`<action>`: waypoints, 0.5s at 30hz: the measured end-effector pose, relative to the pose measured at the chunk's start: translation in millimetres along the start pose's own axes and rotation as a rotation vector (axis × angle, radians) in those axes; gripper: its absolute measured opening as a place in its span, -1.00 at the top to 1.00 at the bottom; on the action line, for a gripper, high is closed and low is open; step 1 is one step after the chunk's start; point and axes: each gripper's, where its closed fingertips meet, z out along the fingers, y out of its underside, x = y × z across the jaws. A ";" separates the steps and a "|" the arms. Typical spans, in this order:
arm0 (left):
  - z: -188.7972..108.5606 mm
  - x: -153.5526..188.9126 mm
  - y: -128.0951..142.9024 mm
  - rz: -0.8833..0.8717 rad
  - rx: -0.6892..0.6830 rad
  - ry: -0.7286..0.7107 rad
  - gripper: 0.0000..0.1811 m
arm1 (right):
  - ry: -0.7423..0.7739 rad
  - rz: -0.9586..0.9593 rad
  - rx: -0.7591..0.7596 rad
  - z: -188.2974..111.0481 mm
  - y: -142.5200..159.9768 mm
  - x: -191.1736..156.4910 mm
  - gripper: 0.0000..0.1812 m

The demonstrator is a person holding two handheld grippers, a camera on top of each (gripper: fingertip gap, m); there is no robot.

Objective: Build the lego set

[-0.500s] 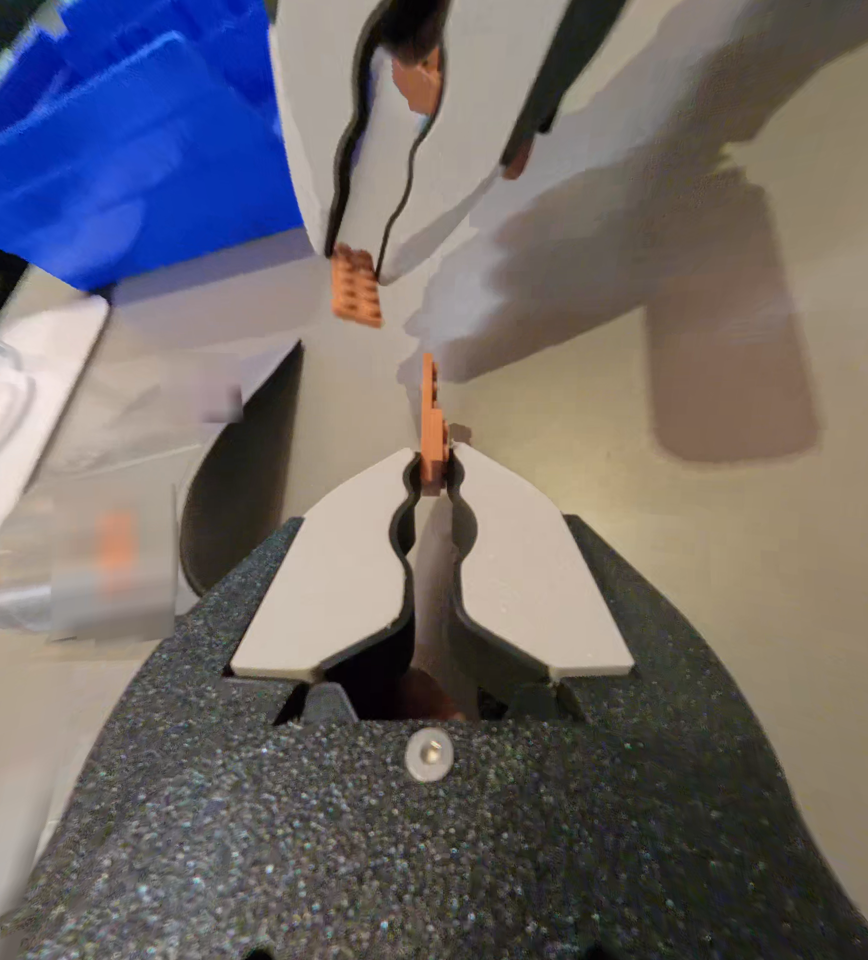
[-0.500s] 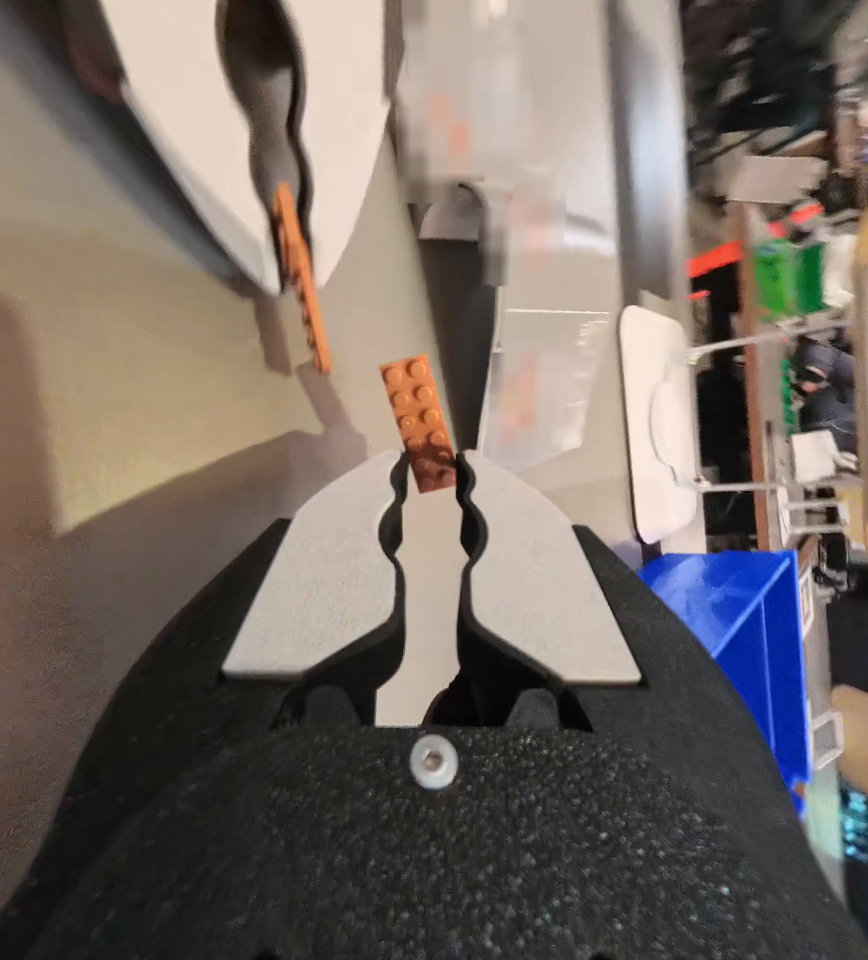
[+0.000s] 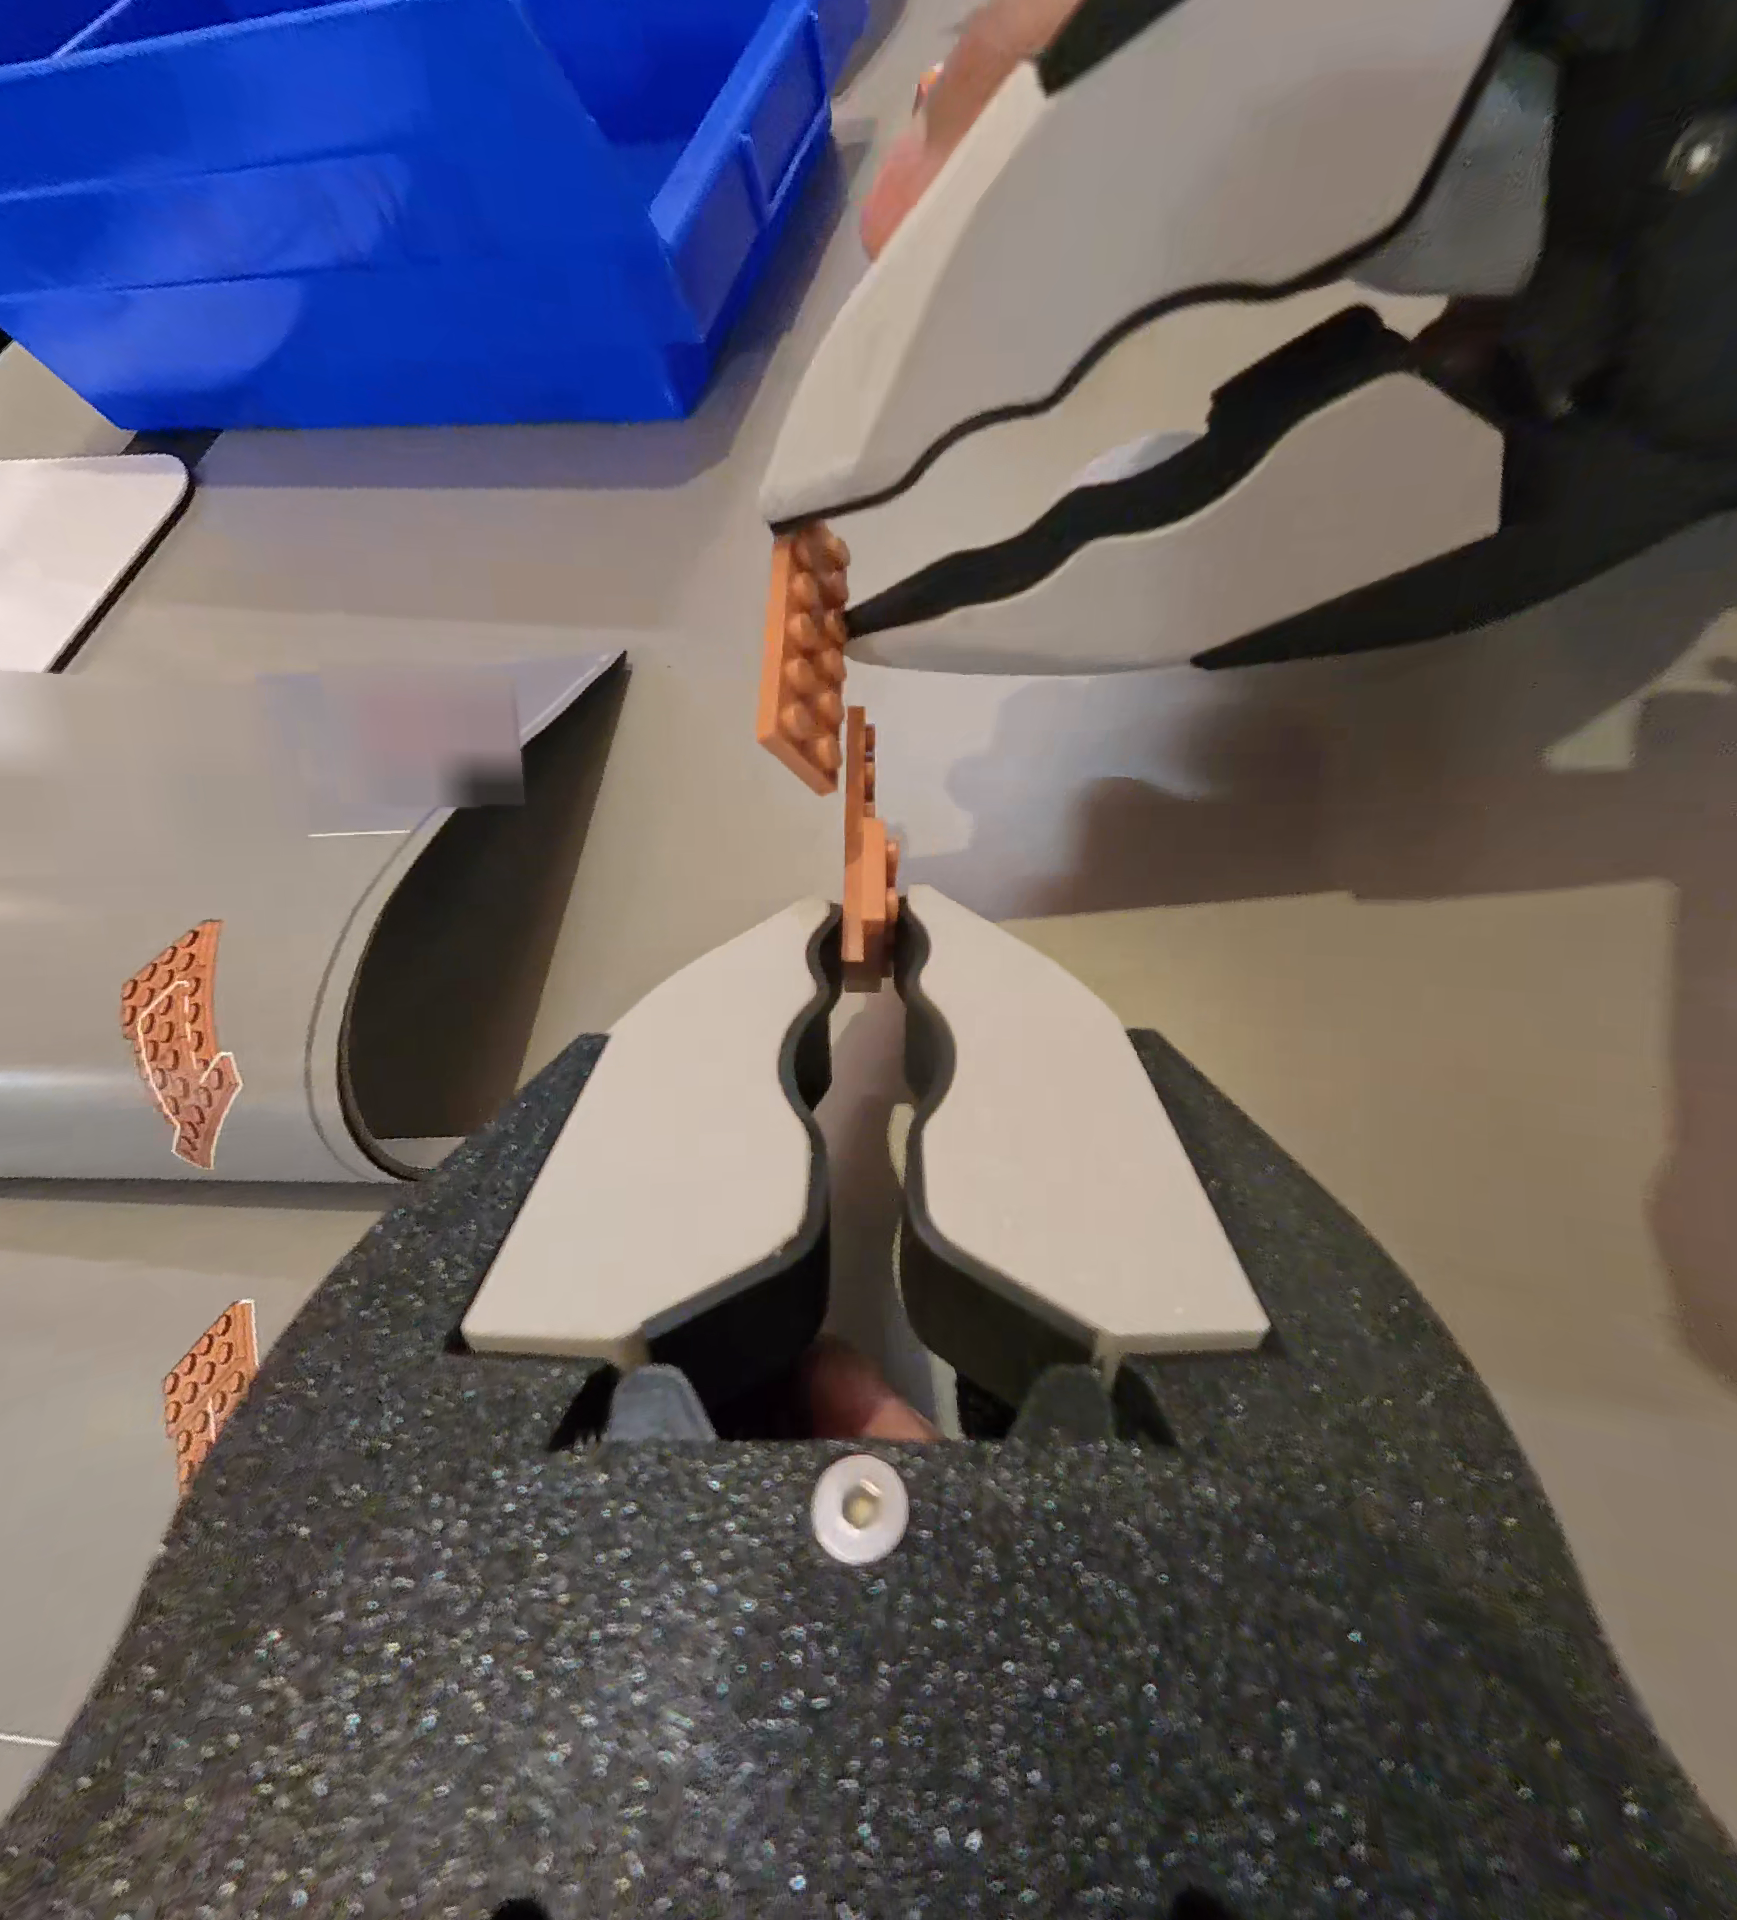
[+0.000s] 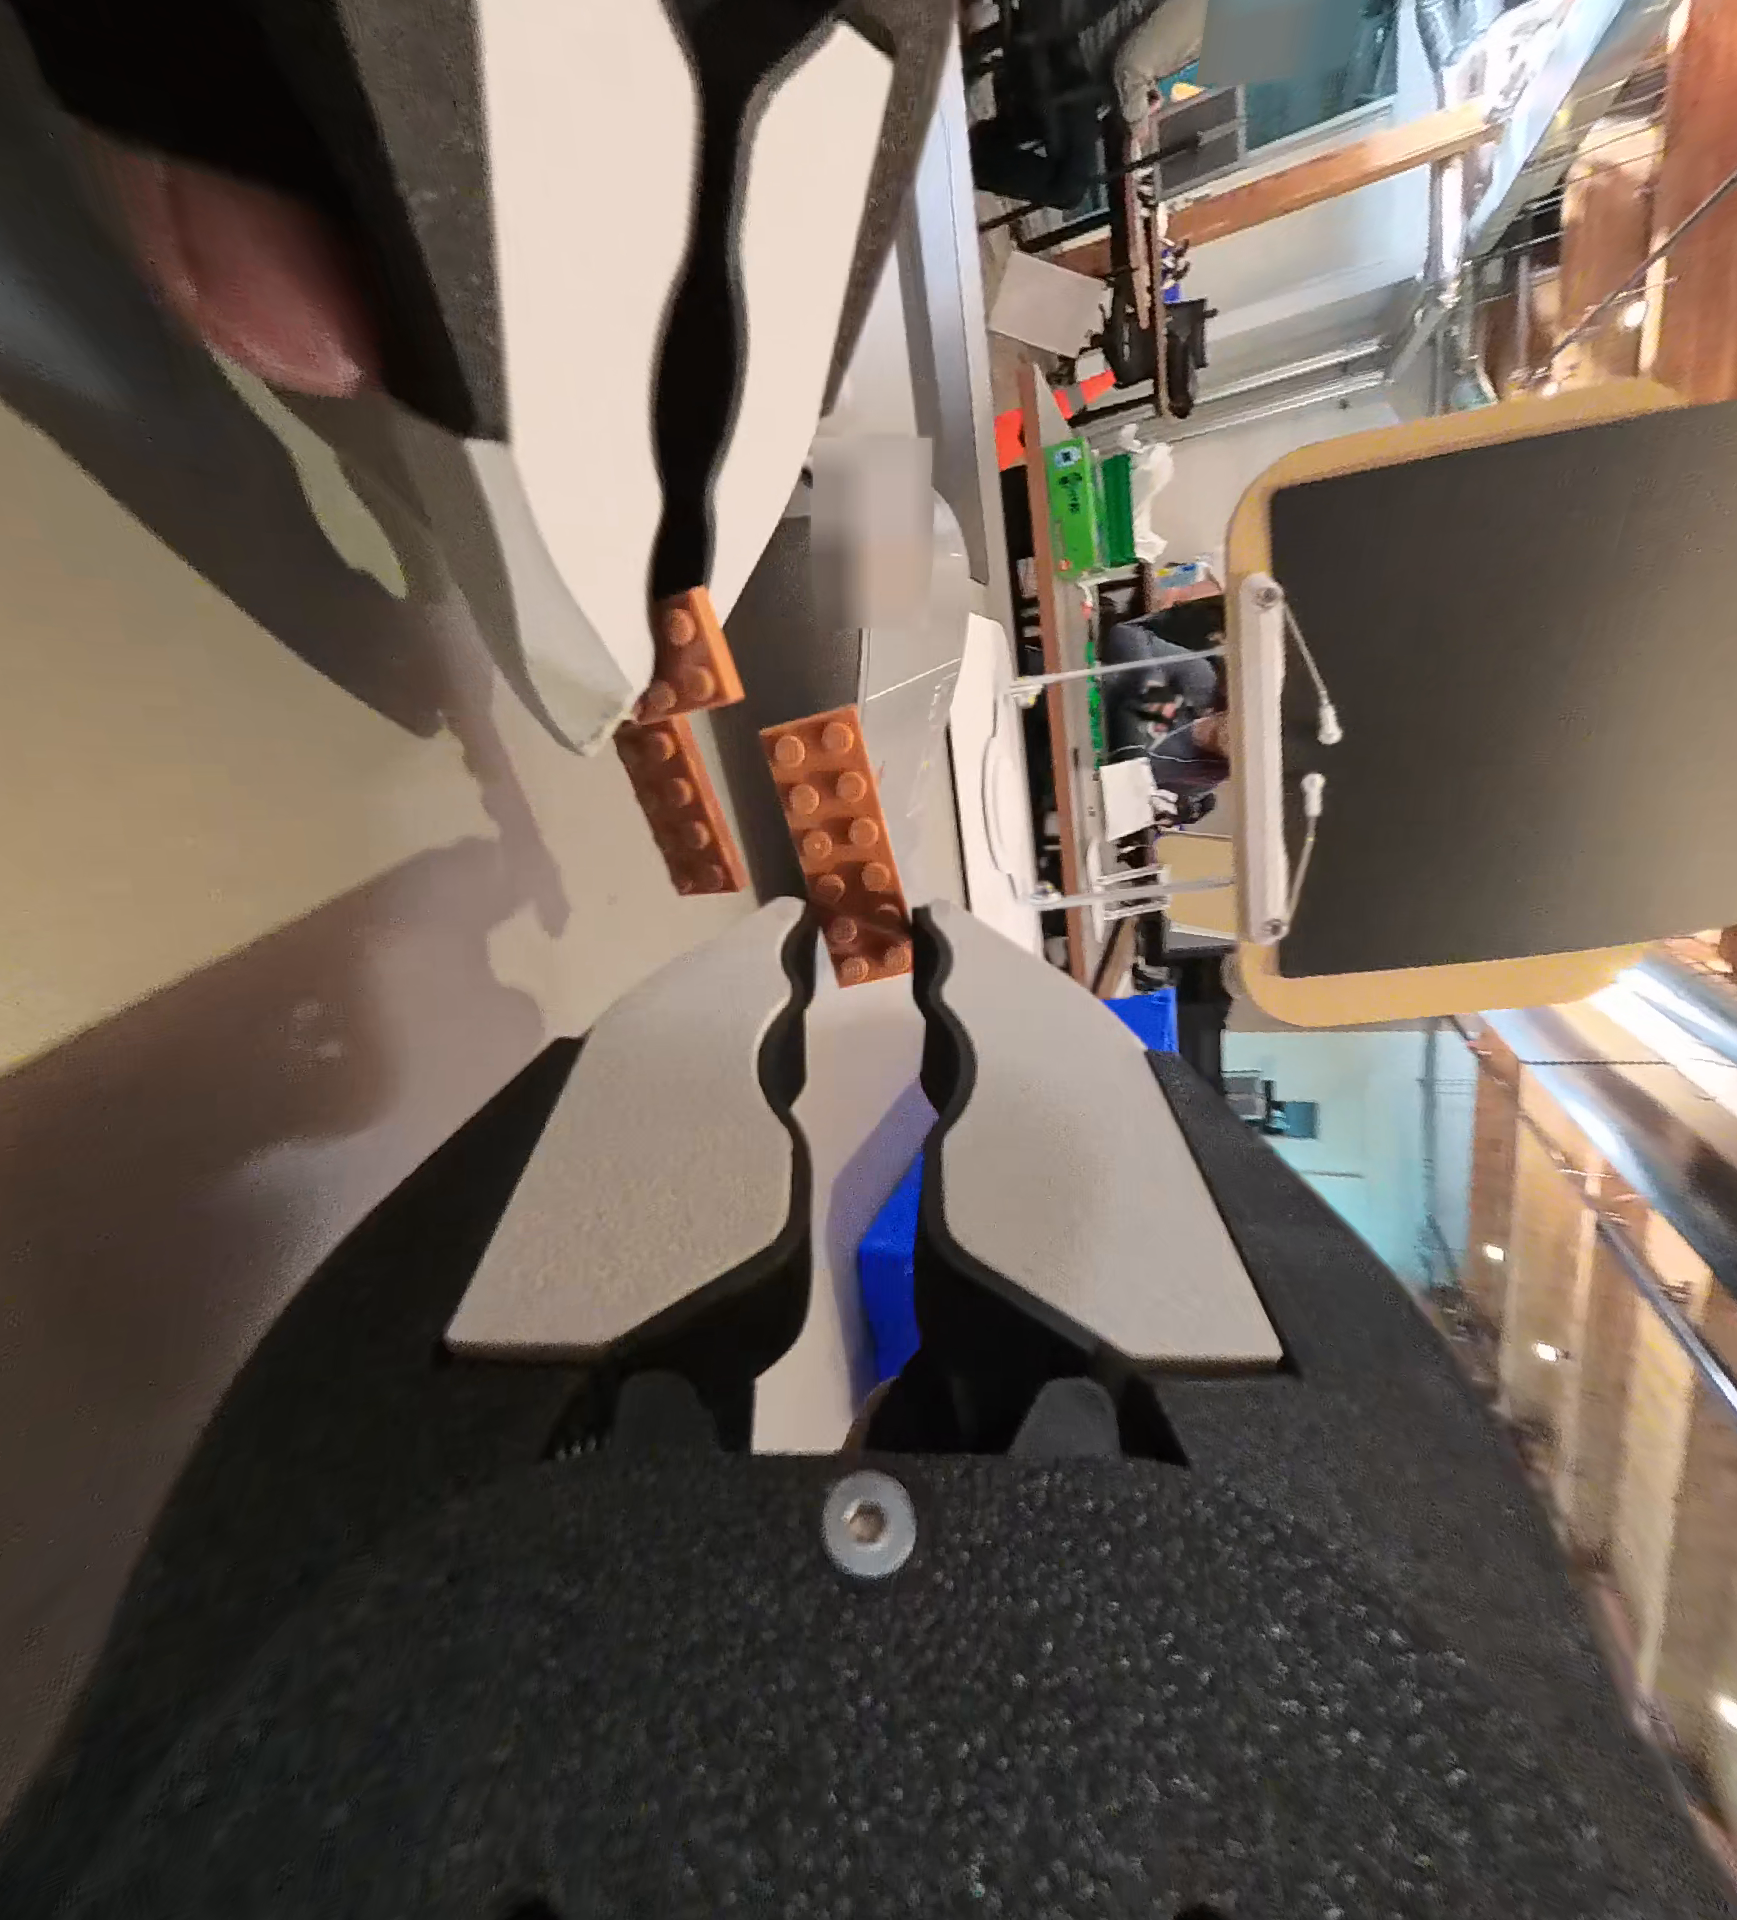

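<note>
While the left wrist view looks along its own gripper (image 3: 866, 940), the fingers (image 3: 718, 1122) are closed on the near end of a thin orange plate (image 3: 862, 883), held edge-on above the bench (image 3: 1259, 1091). Just beyond it the right gripper (image 3: 822, 582) comes in from the upper right, its fingers pinched on one end of a second orange plate (image 3: 804, 665), studs showing; the two plates nearly meet, though I cannot tell whether they touch. A blue bin (image 3: 376, 229) stands toward the far left corner, and an open instruction booklet (image 3: 220, 987) lies at the left edge. To the right the bench is bare, which gives room to swing.

From the right wrist view, the fingers (image 4: 1051, 1143) grip the lower end of the studded plate (image 4: 838, 842). The left gripper (image 4: 677, 613) hangs from the top, clamped on its own piece, which shows here as a short plate joined to a longer one (image 4: 682, 805). A narrow gap separates the two pieces in this view.

These plates are probably light, stiff and slick, so they may pivot in a corner pinch. Holding each by its end keeps the studs free for mating. Pressing squarely matters most, since a skewed push could pop a plate out.
</note>
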 end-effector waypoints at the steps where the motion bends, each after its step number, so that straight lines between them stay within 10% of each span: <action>1: 0.0 0.3 0.1 -0.001 -0.001 0.002 0.90 | 0.014 -0.018 -0.006 0.4 -0.7 -0.7 0.81; 15: 0.3 2.1 1.0 -0.064 -0.012 0.025 0.90 | 0.107 -0.132 0.024 1.4 -14.3 -7.0 0.81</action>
